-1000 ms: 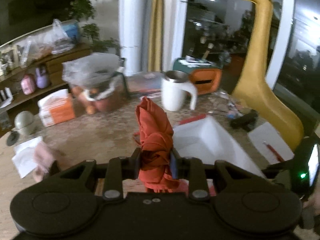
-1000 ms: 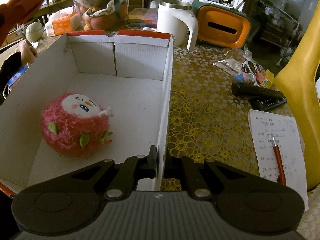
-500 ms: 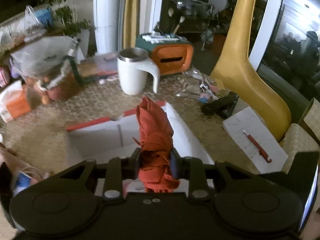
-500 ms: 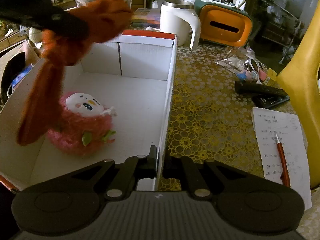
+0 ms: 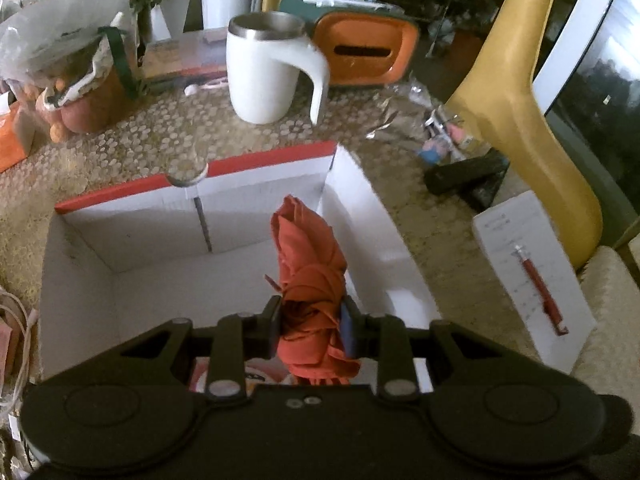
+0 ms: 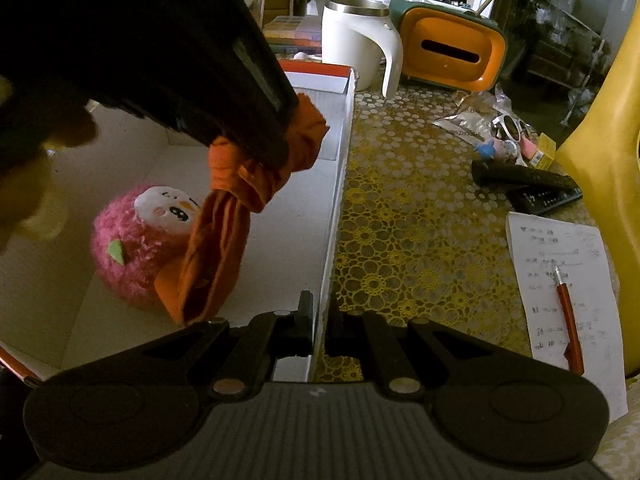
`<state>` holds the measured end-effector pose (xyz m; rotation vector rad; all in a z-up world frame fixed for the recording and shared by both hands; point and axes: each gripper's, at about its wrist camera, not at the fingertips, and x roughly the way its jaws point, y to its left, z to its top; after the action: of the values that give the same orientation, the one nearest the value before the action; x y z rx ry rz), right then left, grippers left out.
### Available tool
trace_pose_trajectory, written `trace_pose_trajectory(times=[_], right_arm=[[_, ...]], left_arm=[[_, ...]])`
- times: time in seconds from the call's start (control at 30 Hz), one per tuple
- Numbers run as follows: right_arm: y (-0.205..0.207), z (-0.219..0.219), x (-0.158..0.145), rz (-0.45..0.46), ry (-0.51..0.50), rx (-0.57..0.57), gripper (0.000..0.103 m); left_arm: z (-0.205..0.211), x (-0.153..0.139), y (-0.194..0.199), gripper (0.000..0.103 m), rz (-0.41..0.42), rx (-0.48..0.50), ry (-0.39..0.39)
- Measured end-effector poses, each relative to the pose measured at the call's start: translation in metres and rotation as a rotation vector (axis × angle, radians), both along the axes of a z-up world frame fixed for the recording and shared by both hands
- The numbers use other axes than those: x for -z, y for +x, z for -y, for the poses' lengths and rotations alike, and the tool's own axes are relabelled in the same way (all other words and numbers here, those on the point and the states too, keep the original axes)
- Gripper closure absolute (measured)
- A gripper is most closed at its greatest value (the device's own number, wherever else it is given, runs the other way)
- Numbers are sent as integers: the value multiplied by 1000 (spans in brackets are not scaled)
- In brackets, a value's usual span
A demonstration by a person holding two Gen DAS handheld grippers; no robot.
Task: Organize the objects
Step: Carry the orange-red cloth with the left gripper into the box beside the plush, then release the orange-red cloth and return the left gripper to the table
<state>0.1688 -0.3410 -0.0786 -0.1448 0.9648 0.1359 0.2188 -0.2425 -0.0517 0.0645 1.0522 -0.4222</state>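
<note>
The white box (image 6: 340,184) sits on the patterned table (image 6: 416,216), its right wall pinched between the closed fingers of the right gripper (image 6: 319,326). Above its interior, the left gripper (image 5: 312,322) is clamped on a knotted orange cloth (image 5: 310,280), whose tail hangs right of the pink plush toy (image 6: 132,252) on the box floor.

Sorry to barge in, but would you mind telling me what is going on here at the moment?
A person is tidying things into a white cardboard box with two hand-held grippers. The left gripper is shut on a knotted orange cloth and holds it over the open box, its loose end hanging beside the pink plush toy already inside. The right gripper is clamped on the box's right wall, apparently steadying it. A white mug and other clutter remain on the table.
</note>
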Motion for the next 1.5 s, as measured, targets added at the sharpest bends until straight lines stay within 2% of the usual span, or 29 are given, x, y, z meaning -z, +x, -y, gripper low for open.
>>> trace_pose_trajectory(times=[0.37, 0.63, 0.7, 0.83, 0.9, 1.3, 1.5], right_arm=[[2, -1, 0, -12, -7, -8, 98], [3, -2, 0, -17, -9, -9, 98], [3, -2, 0, -17, -11, -9, 98], [3, -1, 0, -19, -5, -3, 98], [2, -2, 0, -17, -13, -3, 98], [1, -6, 0, -17, -39, 7, 98], [1, -7, 0, -13, -48, 7, 98]], left_arm=[[13, 29, 12, 72, -49, 29, 74], [12, 30, 11, 69, -54, 43, 67], [10, 27, 9, 67, -43, 48, 63], [3, 17, 2, 57, -5, 44, 69], [-4, 10, -2, 57, 17, 33, 79], [-59, -43, -25, 56, 127, 0, 12], [-98, -63, -35, 55, 175, -31, 18]])
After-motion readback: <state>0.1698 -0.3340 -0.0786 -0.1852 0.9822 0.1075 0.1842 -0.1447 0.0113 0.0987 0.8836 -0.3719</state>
